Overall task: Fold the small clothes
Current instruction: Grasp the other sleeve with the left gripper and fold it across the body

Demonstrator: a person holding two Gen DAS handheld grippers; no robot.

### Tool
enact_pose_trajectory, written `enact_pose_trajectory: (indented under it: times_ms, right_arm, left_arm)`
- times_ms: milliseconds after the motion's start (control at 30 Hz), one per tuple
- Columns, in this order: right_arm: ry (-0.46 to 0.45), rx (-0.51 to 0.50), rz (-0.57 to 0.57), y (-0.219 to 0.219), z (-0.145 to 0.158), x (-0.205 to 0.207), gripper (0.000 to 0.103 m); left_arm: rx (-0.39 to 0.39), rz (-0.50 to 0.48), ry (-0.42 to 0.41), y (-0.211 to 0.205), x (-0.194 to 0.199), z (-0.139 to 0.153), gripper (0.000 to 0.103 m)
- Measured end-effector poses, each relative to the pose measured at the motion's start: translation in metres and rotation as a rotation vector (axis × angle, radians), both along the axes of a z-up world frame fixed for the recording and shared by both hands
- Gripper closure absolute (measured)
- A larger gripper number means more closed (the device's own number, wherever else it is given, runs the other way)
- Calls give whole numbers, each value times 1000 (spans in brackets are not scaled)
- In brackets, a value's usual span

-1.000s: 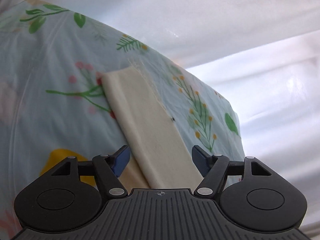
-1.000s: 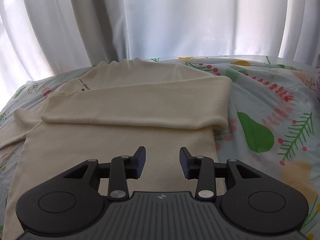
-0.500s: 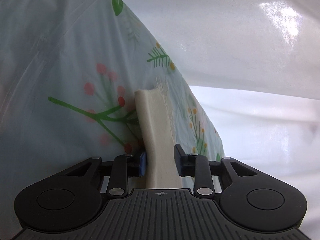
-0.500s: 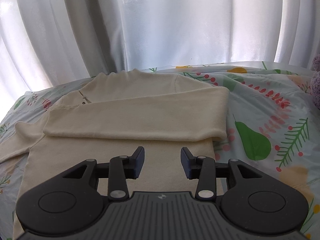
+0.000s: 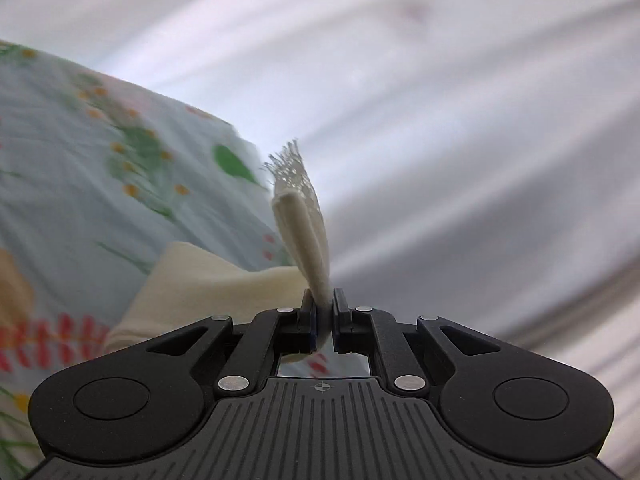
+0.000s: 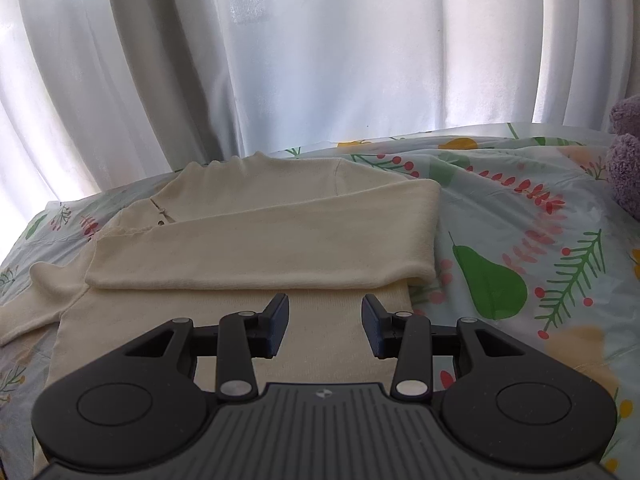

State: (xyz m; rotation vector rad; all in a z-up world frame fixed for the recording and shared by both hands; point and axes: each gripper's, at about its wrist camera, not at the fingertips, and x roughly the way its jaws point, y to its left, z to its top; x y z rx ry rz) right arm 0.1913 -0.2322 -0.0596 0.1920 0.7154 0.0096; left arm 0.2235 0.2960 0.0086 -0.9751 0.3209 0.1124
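A cream knit sweater (image 6: 256,240) lies on the floral bedcover, with one sleeve folded flat across its chest. Its other sleeve (image 6: 24,312) runs off to the left. My left gripper (image 5: 323,322) is shut on the end of that sleeve (image 5: 304,236), and the frayed cuff stands up above the jaws, lifted off the cover. My right gripper (image 6: 325,320) is open and empty, hovering over the sweater's lower body.
The floral bedcover (image 6: 520,240) spreads to the right of the sweater. White curtains (image 6: 320,60) hang behind the bed. A purple fuzzy object (image 6: 626,152) sits at the far right edge.
My left gripper closed on the sleeve end and lifted it, swinging the view toward the curtains. My right gripper stayed open and moved little.
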Motion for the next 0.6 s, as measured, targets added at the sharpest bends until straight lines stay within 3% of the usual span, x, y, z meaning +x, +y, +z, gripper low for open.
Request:
enact_pose_trajectory:
  times_ms: [100, 167, 200, 233, 267, 367, 500, 600]
  right_arm:
    - [-12, 21, 1, -2, 2, -3, 63]
    - [-12, 29, 14, -2, 3, -3, 63]
    - [-13, 29, 20, -2, 3, -3, 63]
    - [-10, 27, 30, -1, 4, -1, 63]
    - [-7, 30, 39, 0, 4, 1, 63]
    - [-4, 71, 86, 3, 7, 13, 63]
    - [20, 163, 162, 15, 5, 43, 63]
    - [54, 232, 220, 34, -3, 75, 63]
  left_arm:
    - [84, -255, -41, -92, 32, 17, 94]
    - [142, -407, -17, -149, 50, 15, 85]
    - [175, -457, 17, -172, 56, 10, 65]
    - [199, -500, 66, -190, 60, 2, 53]
    - [206, -525, 116, -204, 61, -7, 54]
    - [193, -512, 186, -210, 51, -27, 53]
    - [261, -422, 277, -189, 25, -42, 53]
    - [300, -400, 296, -178, 16, -48, 53]
